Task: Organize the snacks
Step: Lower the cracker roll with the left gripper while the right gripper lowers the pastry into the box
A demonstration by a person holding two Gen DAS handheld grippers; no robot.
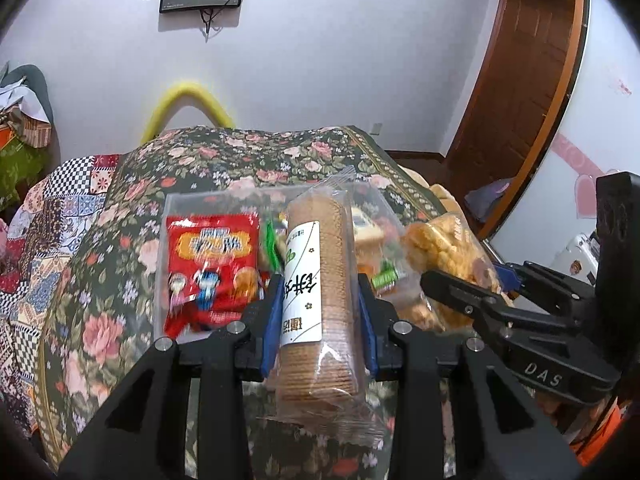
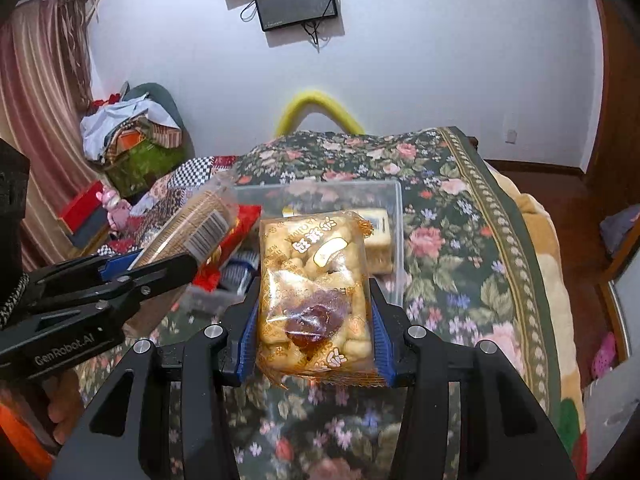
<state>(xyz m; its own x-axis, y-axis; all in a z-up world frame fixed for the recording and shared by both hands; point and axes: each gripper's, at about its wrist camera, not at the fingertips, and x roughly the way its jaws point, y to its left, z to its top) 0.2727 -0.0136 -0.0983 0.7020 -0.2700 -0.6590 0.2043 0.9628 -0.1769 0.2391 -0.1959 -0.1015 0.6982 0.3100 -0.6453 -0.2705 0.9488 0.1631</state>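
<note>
Centrally in the left view, the left gripper (image 1: 320, 316) pinches a biscuit roll (image 1: 316, 300) in clear wrap with a white label bearing Chinese characters. Likewise, mid-frame in the right view, the right gripper (image 2: 314, 328) clamps a bag of golden puffs (image 2: 314, 292) printed orange. Both hang over a clear bin (image 2: 396, 240) on the floral bedspread (image 2: 460, 240), which holds a red packet (image 1: 212, 272). "GenRobot.AI" and "DAS" mark the grippers' sides. Upper centre, a monitor (image 2: 296, 0) hangs on the wall.
</note>
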